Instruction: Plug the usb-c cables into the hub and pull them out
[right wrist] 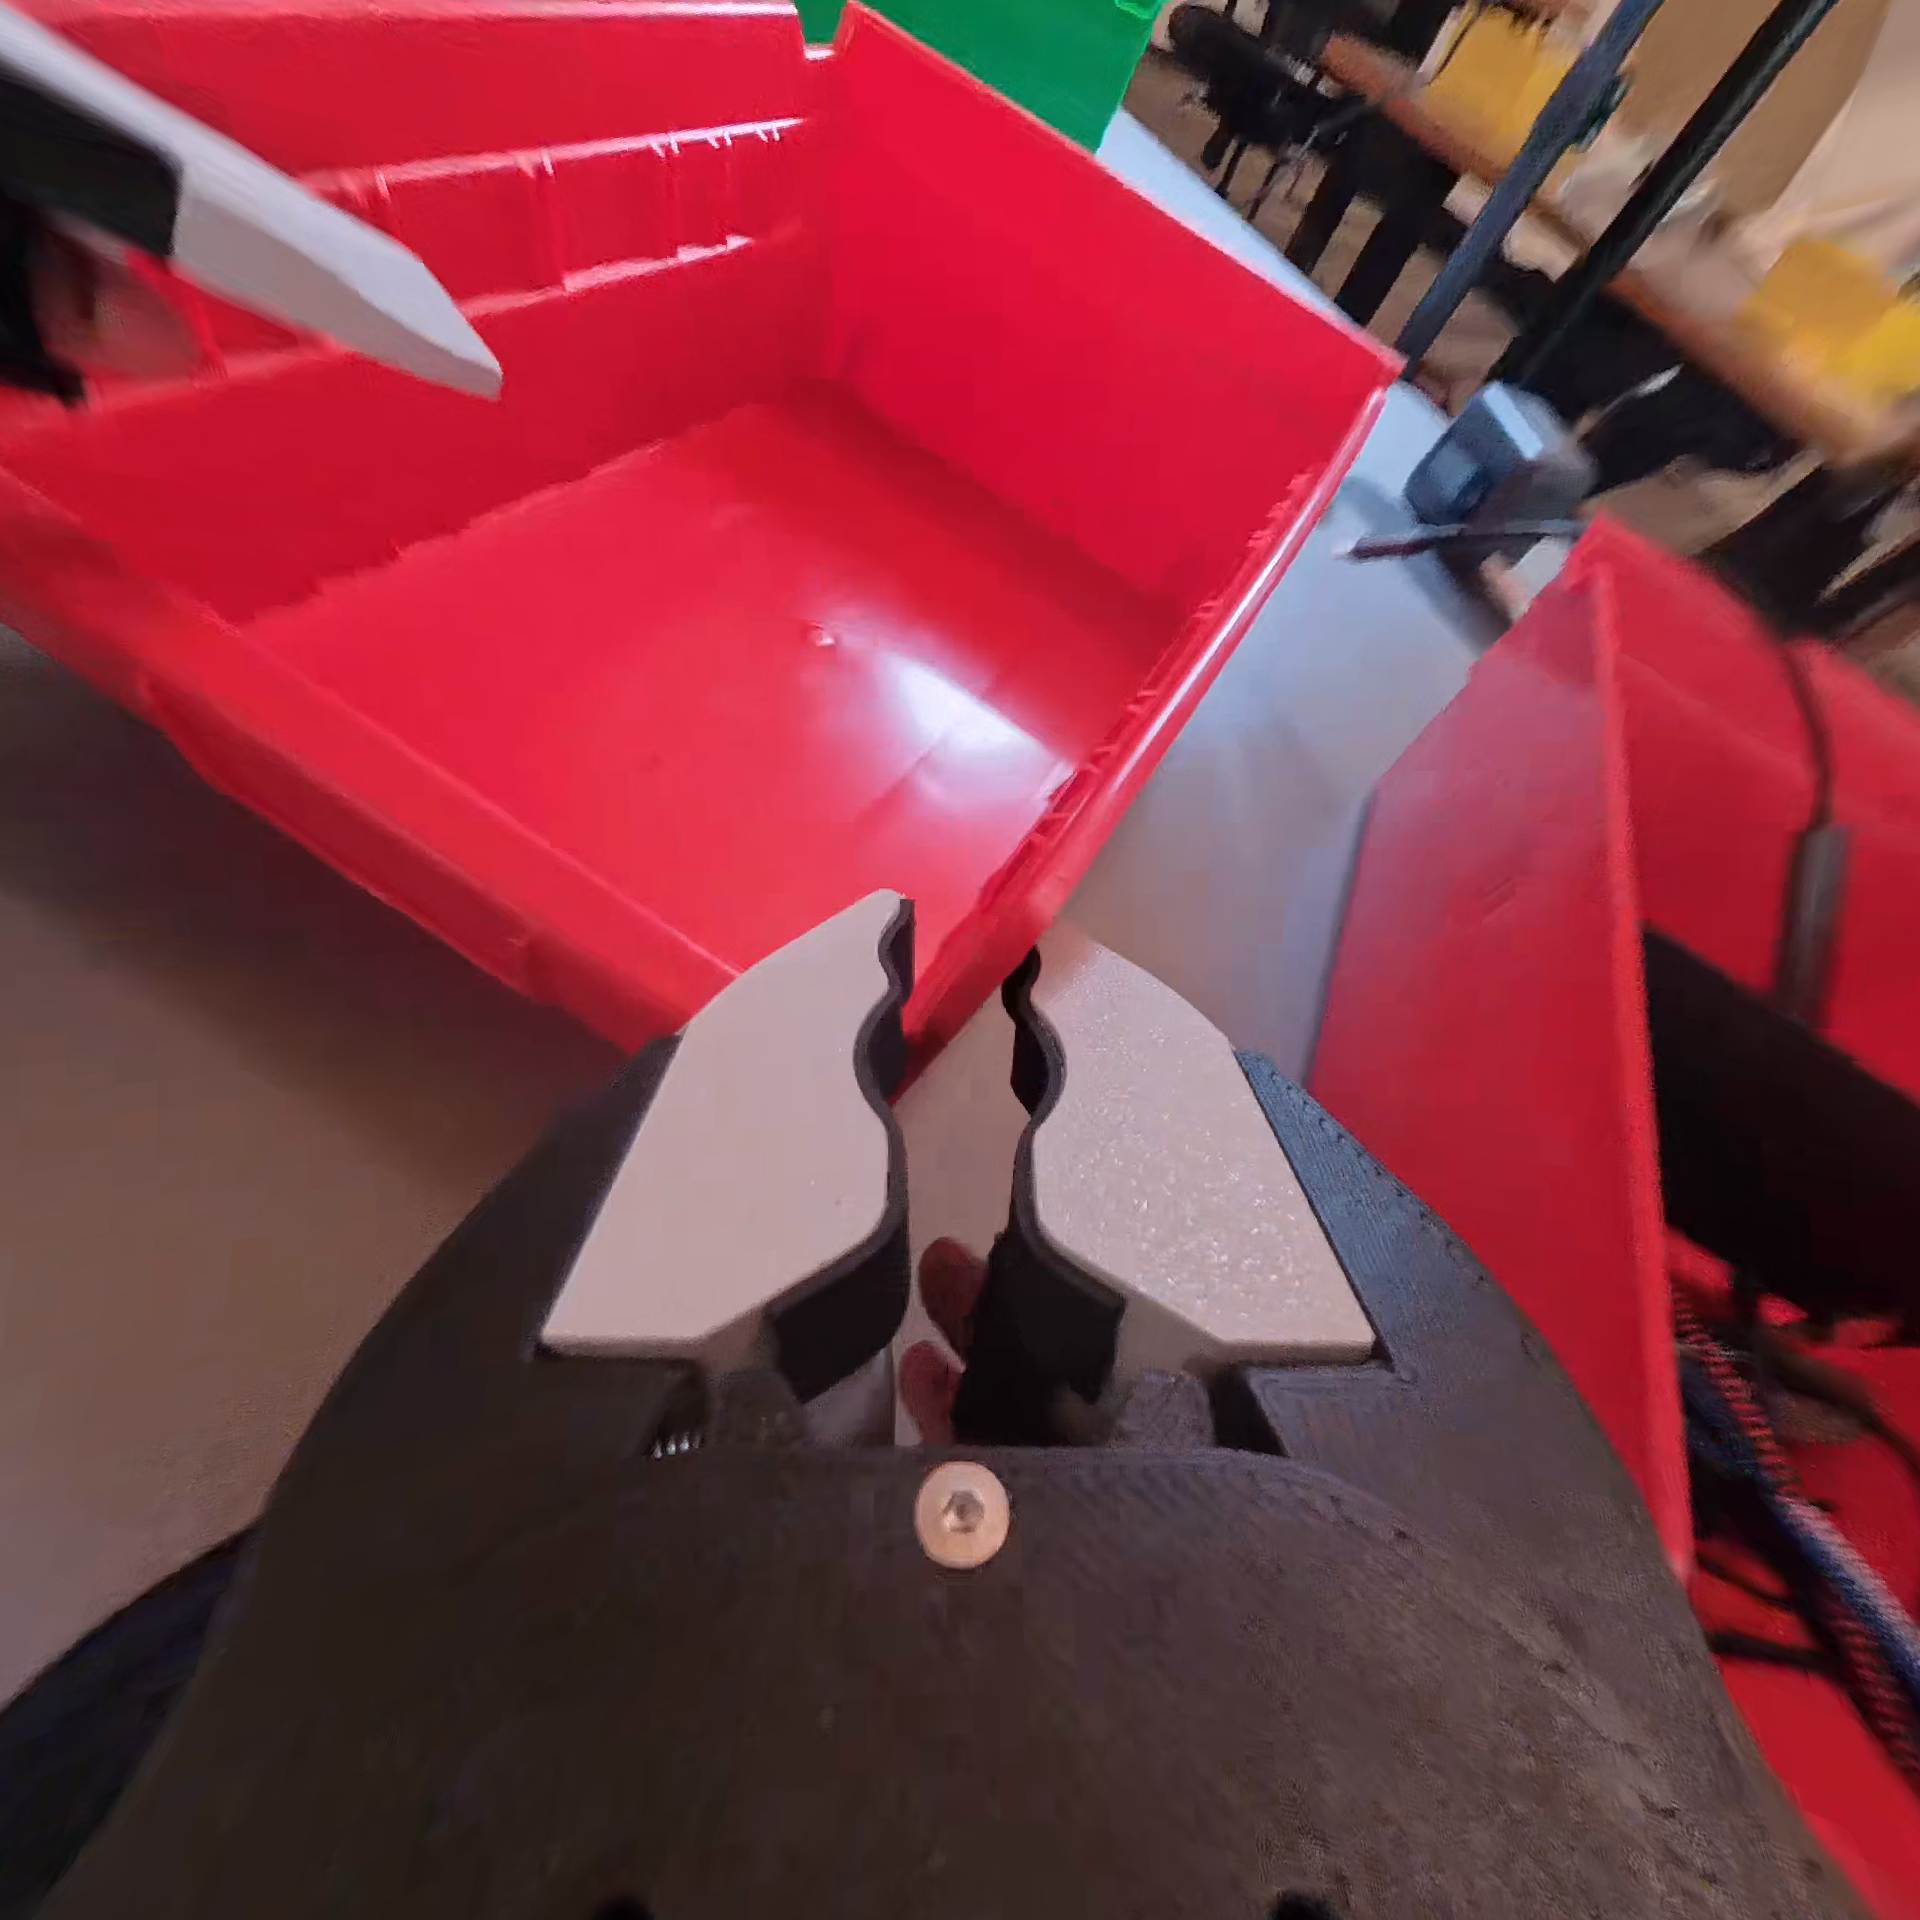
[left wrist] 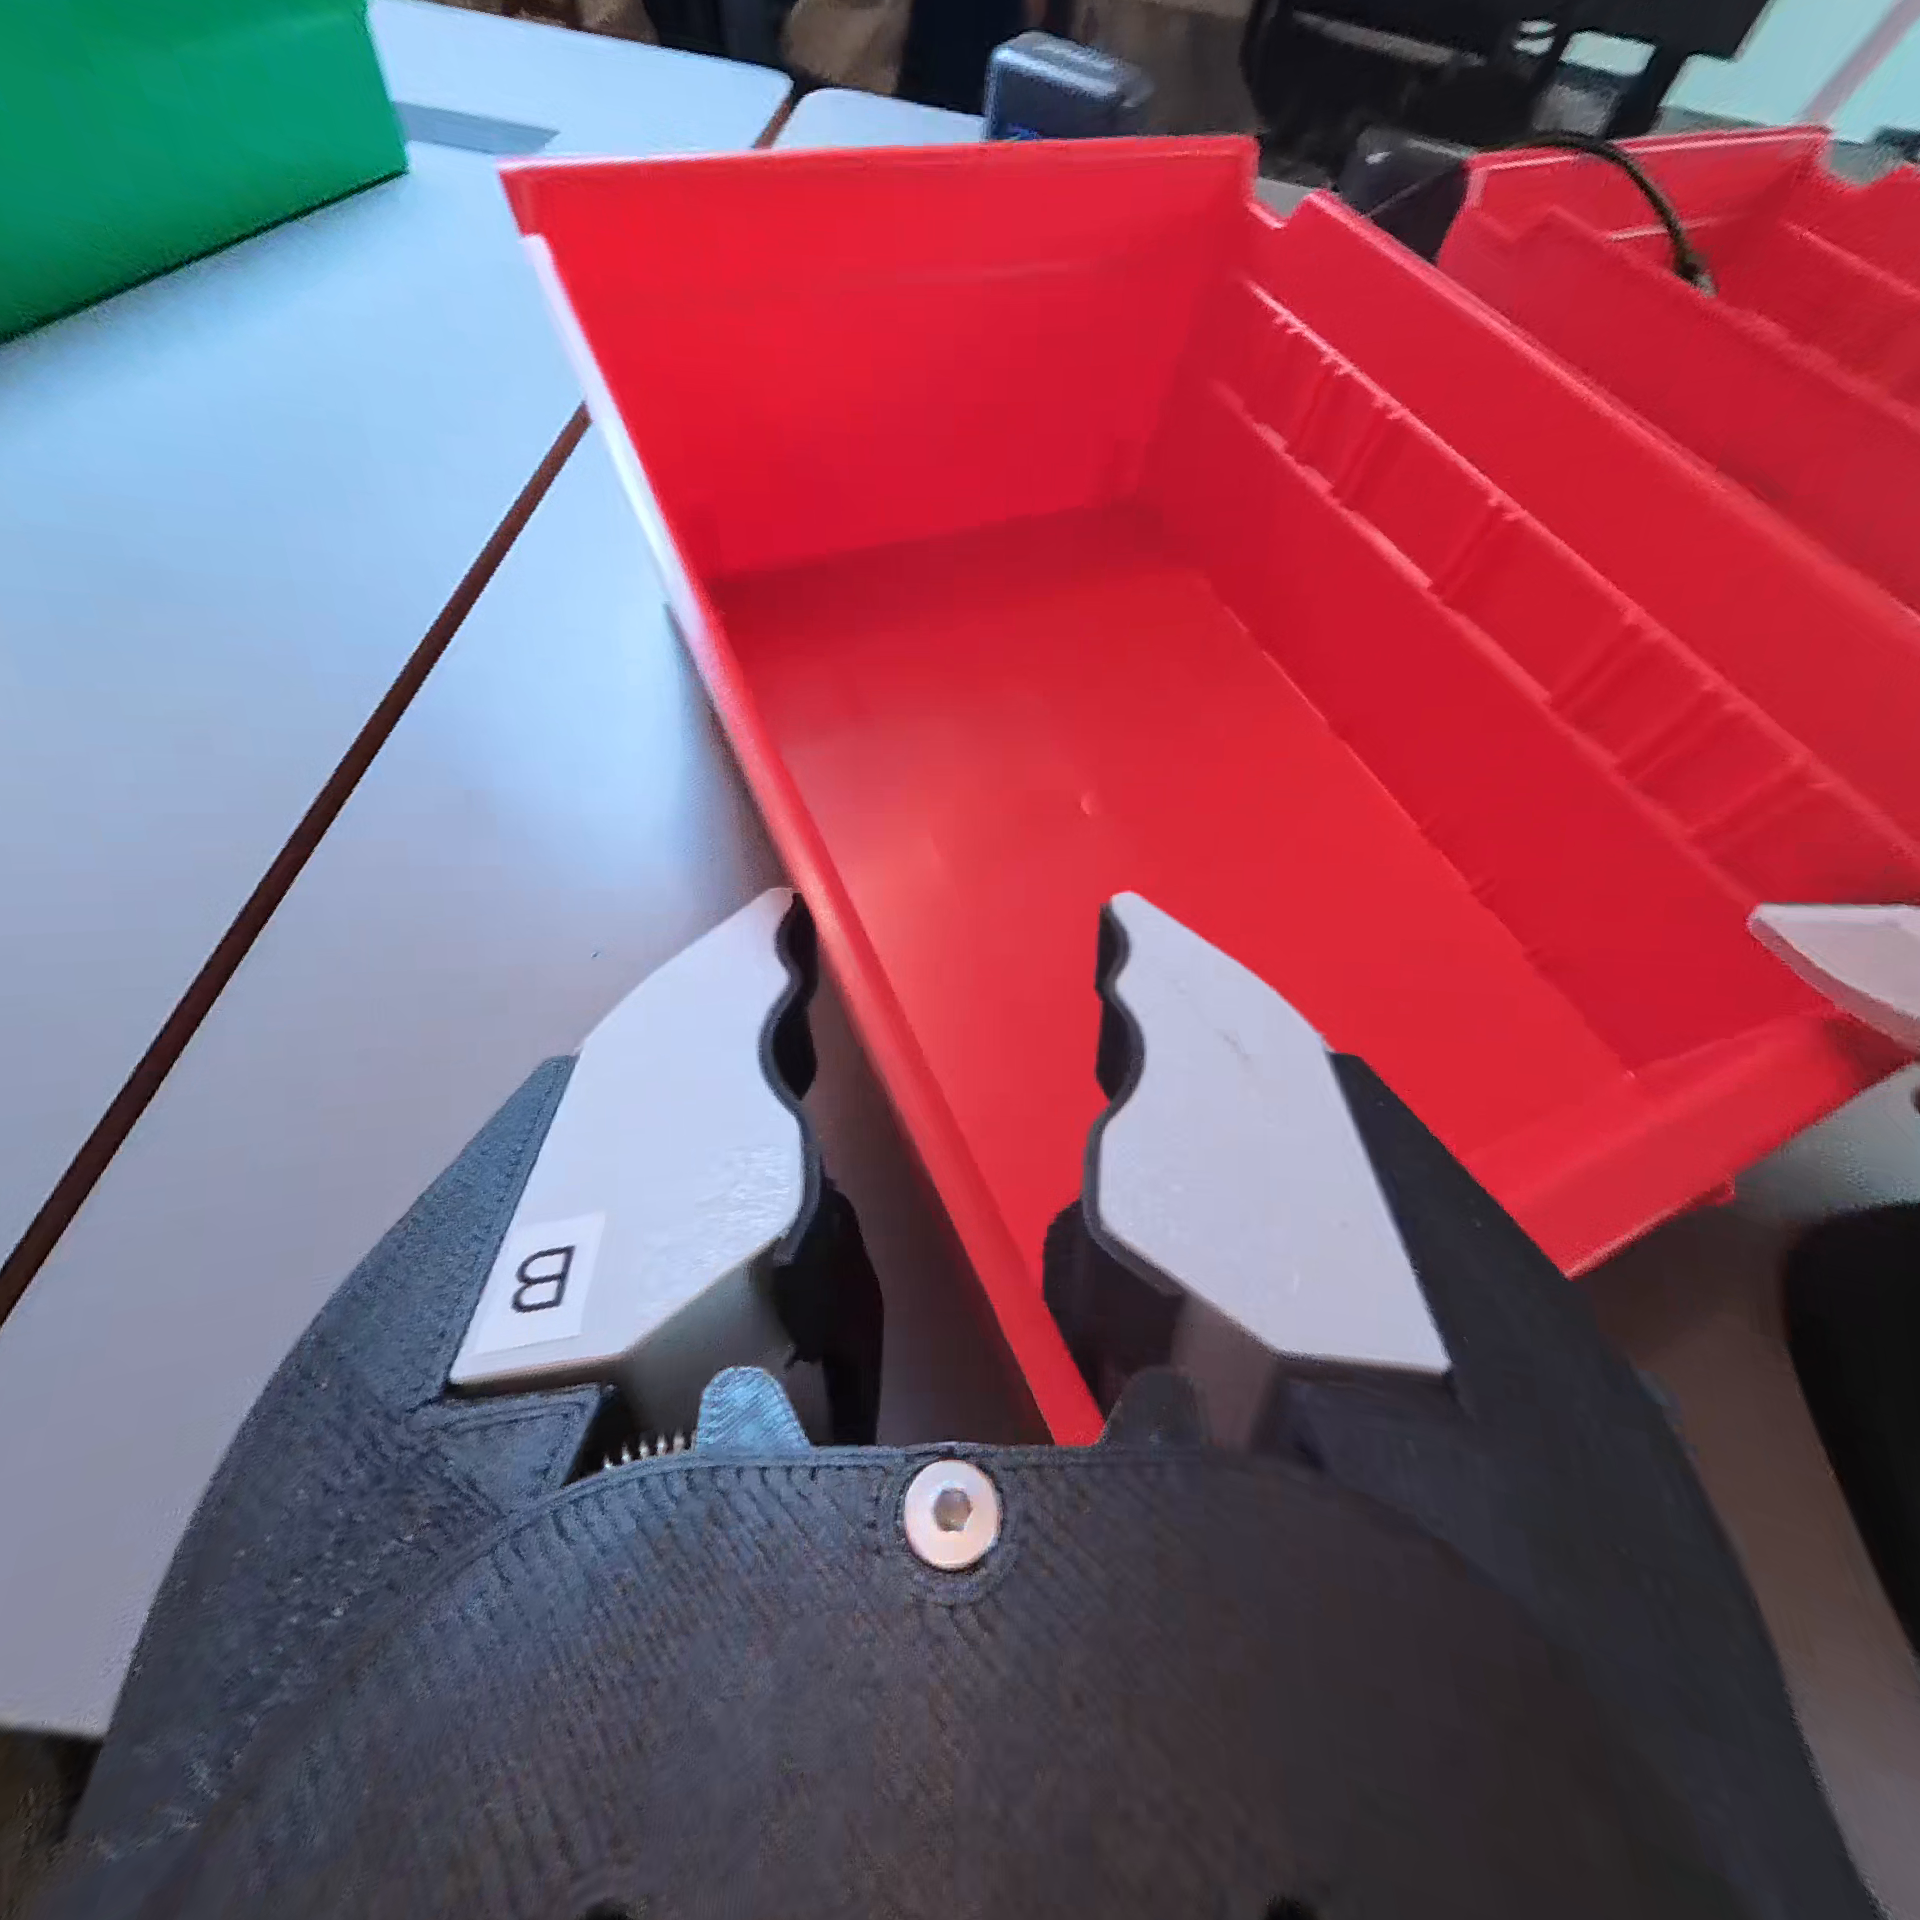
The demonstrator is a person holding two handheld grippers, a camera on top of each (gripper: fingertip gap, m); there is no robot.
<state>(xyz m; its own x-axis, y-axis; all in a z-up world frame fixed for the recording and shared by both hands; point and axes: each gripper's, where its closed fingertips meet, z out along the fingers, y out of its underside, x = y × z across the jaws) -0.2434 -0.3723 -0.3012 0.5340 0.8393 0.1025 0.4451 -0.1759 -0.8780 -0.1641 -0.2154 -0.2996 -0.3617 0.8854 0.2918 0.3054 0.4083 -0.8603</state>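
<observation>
Left wrist view: your left gripper (left wrist: 951, 925) has wide jaws straddling the empty red plastic bin's (left wrist: 1039, 727) left wall.
Right wrist view: your right gripper (right wrist: 961, 935) pinches that bin's (right wrist: 1195, 665) right wall, jaws narrow.
Cables: dark ones lie in the neighbouring red bin (right wrist: 1496, 935), on the grey table (left wrist: 312, 675).

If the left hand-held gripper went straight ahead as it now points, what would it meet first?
The left hand-held gripper already straddles the red bin's near side wall, so that wall would likely slide deeper between its open fingers; depth is uncertain.
</observation>
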